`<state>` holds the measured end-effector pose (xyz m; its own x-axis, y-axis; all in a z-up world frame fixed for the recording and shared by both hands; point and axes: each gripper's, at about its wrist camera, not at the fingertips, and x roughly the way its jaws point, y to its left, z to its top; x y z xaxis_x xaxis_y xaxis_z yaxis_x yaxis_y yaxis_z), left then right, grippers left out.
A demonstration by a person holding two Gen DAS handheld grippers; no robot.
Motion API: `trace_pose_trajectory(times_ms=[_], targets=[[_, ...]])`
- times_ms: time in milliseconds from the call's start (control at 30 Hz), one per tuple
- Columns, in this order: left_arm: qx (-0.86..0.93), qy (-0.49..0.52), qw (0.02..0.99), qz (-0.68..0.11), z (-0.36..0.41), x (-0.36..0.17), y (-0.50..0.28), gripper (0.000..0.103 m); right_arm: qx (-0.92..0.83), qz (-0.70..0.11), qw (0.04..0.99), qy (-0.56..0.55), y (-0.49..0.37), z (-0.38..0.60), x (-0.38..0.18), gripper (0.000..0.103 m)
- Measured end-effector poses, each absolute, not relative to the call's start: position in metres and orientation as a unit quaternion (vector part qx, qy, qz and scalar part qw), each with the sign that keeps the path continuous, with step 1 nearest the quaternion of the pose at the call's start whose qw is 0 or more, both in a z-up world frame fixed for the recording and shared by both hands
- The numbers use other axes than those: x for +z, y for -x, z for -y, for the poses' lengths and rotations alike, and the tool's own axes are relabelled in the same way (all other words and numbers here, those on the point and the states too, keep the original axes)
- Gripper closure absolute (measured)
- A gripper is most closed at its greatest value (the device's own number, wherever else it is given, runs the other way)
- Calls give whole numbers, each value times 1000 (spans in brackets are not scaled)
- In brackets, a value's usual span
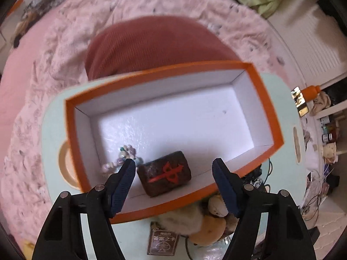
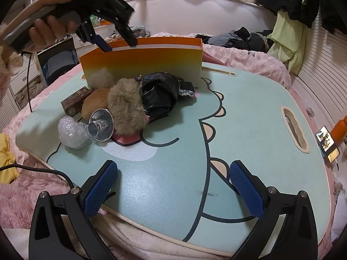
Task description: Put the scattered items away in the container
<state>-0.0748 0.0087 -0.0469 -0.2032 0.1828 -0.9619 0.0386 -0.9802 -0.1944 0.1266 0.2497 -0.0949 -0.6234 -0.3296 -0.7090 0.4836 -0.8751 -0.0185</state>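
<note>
While our left hand-held gripper (image 1: 174,169) hangs open and empty over the orange cardboard box (image 1: 266,108), we would pinch the fragile clear glass cup (image 2: 102,125) gently by its rim.

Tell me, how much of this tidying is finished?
Early days. Done: a dark block and a bead string lie in the orange box. In hand: nothing; both tools' jaws are empty. Left: the furry toy, black bag, card pack, bubble wrap and funnel.

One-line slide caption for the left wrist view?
Open left gripper above orange cardboard box holding a brown red-marked block and pastel bead string.
</note>
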Motion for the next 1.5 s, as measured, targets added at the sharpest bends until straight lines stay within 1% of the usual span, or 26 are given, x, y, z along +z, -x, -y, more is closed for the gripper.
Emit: trace_pose_trajectory(times_ms=[167, 300, 400, 533, 567, 600, 633, 733, 767, 800, 833, 900, 933, 1067, 1233, 1500], targets=[[757, 650, 12, 65, -11, -59, 90, 29, -895, -104, 227, -369, -127, -249, -95, 0], [741, 670, 7, 47, -16, -73, 95, 29, -895, -104, 227, -369, -127, -250, -95, 0], [734, 675, 17, 65, -14, -79, 96, 29, -895, -104, 227, -369, -128, -250, -95, 0], [738, 671, 23, 60, -12, -77, 94, 29, -895, -104, 228, -369, -128, -249, -95, 0], [741, 669, 27, 59, -11, -76, 92, 33, -895, -105, 228, -369, -128, -249, -95, 0], [742, 667, 31, 59, -10, -75, 91, 40, -895, -104, 228, -369, -128, -250, -95, 0], [743, 665, 36, 60, -10, -73, 89, 44, -895, -104, 228, -369, -128, -249, -95, 0], [748, 660, 42, 56, -8, -71, 83, 46, -895, -104, 228, -369, -128, -249, -95, 0], [752, 656, 47, 53, -9, -69, 81, 51, -895, -104, 228, -369, -128, -249, -95, 0], [755, 651, 54, 52, -9, -66, 78, 66, -895, -104, 228, -369, -128, -249, -95, 0], [756, 649, 58, 54, -8, -63, 77, 69, -895, -104, 228, -369, -128, -249, -95, 0], [760, 645, 54, 58, -4, -56, 74, 97, -895, -104, 228, -369, -128, -249, -95, 0], [762, 643, 55, 60, -3, -53, 73, 100, -895, -104, 228, -369, -128, -249, -95, 0], [763, 642, 60, 54, -1, -48, 70, 100, -895, -104, 228, -369, -129, -249, -95, 0], [776, 624, 66, 70, 1, -36, 77, 101, -895, -104, 228, -368, -129, -249, -95, 0], [797, 594, 87, 66, -8, 5, 72, 101, -895, -104, 228, -368, -129, -250, -95, 0]])
